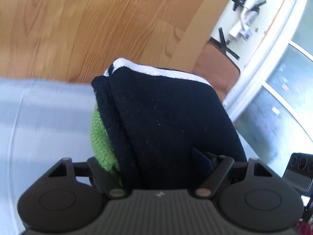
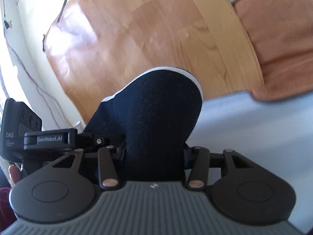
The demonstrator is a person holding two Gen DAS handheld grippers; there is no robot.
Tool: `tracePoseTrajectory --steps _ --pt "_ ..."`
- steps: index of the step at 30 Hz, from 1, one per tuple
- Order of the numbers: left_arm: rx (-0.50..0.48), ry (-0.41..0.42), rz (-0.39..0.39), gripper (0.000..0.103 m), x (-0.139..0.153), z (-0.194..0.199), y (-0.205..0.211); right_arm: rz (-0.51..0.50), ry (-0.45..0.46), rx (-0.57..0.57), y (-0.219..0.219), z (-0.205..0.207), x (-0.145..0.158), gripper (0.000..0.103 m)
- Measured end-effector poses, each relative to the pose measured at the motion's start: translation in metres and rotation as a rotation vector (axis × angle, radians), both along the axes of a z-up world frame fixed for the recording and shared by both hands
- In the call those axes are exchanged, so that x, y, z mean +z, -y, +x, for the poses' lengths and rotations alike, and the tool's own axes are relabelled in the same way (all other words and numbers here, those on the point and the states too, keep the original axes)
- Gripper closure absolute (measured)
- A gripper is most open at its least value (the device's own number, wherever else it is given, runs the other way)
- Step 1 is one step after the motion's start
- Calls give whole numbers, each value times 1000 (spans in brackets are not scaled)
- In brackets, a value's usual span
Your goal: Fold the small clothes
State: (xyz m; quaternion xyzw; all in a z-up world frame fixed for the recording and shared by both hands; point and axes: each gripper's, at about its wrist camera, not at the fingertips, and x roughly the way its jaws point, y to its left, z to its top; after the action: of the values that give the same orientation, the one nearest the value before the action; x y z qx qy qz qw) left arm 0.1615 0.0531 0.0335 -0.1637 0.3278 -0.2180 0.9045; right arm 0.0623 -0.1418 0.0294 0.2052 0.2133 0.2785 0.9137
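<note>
While both tongs are lifted over the pale blue sheet (image 1: 39, 117), each grips the same folded dark navy garment (image 1: 166, 117). The left tongs (image 1: 156, 168) hold its thick bundled end, where a green knit patch (image 1: 99, 137) and a white edge (image 1: 148, 69) show; the right tongs (image 2: 154, 154) pinch another part at a narrower gap. Beyond lies a wooden floor (image 2: 127, 39), with a brown cushion (image 2: 279, 39) far right.

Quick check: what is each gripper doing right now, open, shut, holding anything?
Left gripper: shut on the dark sock bundle.
Right gripper: shut on the same dark sock bundle.
</note>
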Motion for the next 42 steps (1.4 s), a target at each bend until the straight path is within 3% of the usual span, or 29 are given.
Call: tracePoseTrajectory --steps 5,11,15,18,23,26,29,34,42 --pt "77 4 51 25 2 68 20 58 -42 -2 17 78 -11 51" --pt "151 -53 93 28 -23 119 27 22 -118 -11 14 143 -35 51" --pt "169 -12 118 23 -36 118 31 13 -142 -33 13 147 -41 49" --pt "185 -5 109 17 -41 115 30 13 -147 -44 14 148 -42 41" --pt "203 47 201 6 -42 111 34 -9 -83 -99 16 139 -39 24" --pt "207 73 239 3 -42 113 40 -20 -72 -103 14 140 -38 24" --pt "212 60 225 2 -43 116 39 -31 -80 -110 14 142 -39 24" --pt "229 48 236 0 -45 116 38 -17 -146 -128 17 150 -43 24" --pt "241 59 260 0 -45 116 41 -38 -115 -140 13 144 -38 24"
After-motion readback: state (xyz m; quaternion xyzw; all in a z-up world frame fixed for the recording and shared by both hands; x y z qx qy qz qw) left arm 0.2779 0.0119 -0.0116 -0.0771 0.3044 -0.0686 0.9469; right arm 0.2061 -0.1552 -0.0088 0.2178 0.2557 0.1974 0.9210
